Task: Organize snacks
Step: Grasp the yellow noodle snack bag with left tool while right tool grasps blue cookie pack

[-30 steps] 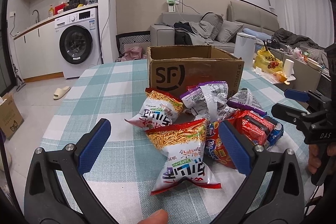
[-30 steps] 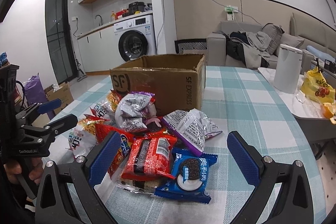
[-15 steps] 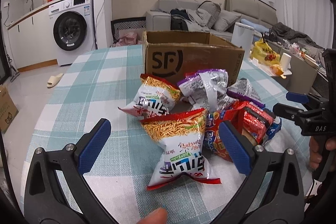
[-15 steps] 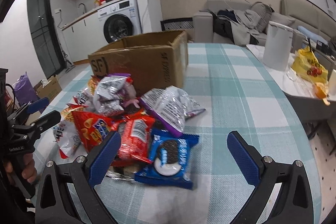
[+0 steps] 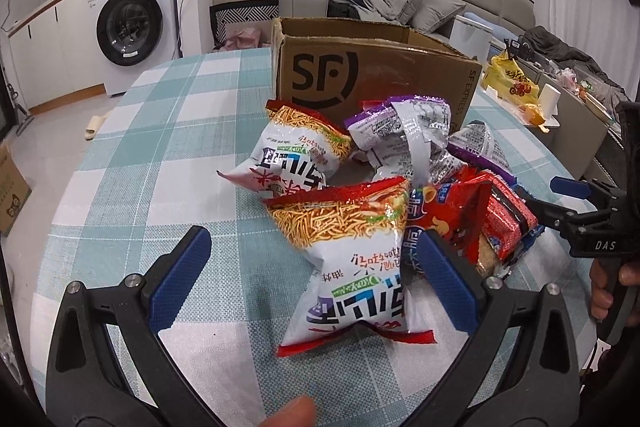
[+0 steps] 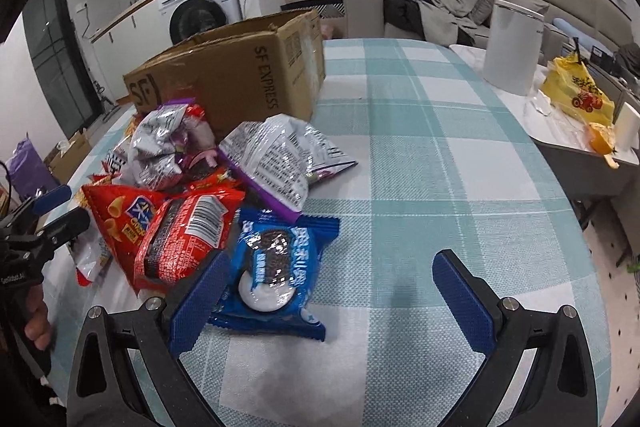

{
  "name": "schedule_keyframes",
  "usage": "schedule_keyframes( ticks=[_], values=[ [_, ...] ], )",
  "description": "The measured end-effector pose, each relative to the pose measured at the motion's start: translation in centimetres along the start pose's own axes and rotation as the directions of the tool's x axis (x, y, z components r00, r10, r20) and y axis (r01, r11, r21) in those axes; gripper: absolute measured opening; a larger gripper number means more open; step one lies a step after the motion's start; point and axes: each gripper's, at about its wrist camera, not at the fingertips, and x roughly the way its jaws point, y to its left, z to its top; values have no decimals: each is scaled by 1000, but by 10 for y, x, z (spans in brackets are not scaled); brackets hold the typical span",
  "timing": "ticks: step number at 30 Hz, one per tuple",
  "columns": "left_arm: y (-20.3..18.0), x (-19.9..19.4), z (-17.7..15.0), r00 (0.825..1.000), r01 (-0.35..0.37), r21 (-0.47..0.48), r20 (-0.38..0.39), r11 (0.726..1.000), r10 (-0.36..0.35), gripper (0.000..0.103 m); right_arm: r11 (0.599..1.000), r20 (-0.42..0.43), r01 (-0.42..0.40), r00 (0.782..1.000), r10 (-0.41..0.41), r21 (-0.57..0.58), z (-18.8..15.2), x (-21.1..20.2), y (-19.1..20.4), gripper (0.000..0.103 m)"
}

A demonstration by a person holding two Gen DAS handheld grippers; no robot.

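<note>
Teal-and-white checked tablecloth (image 6: pixel 420 155) covering a table; on it, one open brown cardboard box (image 5: pixel 372 75) marked SF, standing behind a loose heap of snack packets that lies touching its front wall, presumably so the packets can be moved straight into it. Heap contents: two white noodle-snack bags, the near noodle bag (image 5: pixel 352 259) foremost and the far noodle bag (image 5: pixel 296 155) behind it; two crumpled silver-and-purple bags (image 5: pixel 404 131); a red chip bag (image 6: pixel 120 215); a red wrapped pack (image 6: pixel 188 231); a blue cookie pack (image 6: pixel 276 263) at the heap's near edge on the right-hand side. Left gripper (image 5: pixel 316 283): blue pads spread wide, nothing held, the near noodle bag lying between them without visible contact, a stance that suits closing on that bag. Right gripper (image 6: pixel 332 299): likewise wide and empty, its left pad in front of the cookie pack's edge; contact cannot be told. Each tool is hand-held by a person, a hand (image 5: pixel 612 287) showing on the right one's grip. No packet can be seen in the box; its interior is hidden.
</note>
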Motion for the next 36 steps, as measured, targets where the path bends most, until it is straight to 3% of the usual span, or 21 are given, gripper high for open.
schedule_keyframes(
  ticks=[13, 17, 21, 25, 31, 36],
  values=[
    [5, 18, 1, 996, -2, -24, -84, 1000, 0, 102, 1000, -86, 9, 996, -10, -9, 1, 20, 6, 102],
    [8, 22, 1, 996, -11, -31, -86, 999, 8, 101, 1000, -82, -8, 997, 8, -2, 0, 19, 4, 91],
    [5, 23, 0, 995, 38, -20, -94, 999, -39, 79, 1000, -73, -10, 997, 8, -18, -1, 17, 7, 76],
    [-2, 19, -2, 994, 58, 2, -90, 998, -58, 63, 999, -63, -25, 998, 23, -26, -3, 12, 9, 51],
    [-8, 15, -7, 992, 84, 18, -98, 996, -82, 49, 999, -54, -46, 998, 45, -19, -9, 1, 6, 45],
    [-6, 12, -9, 994, 62, 10, -91, 998, -61, 45, 999, -37, -45, 998, 45, 5, -16, -8, -1, 45]
  ],
)
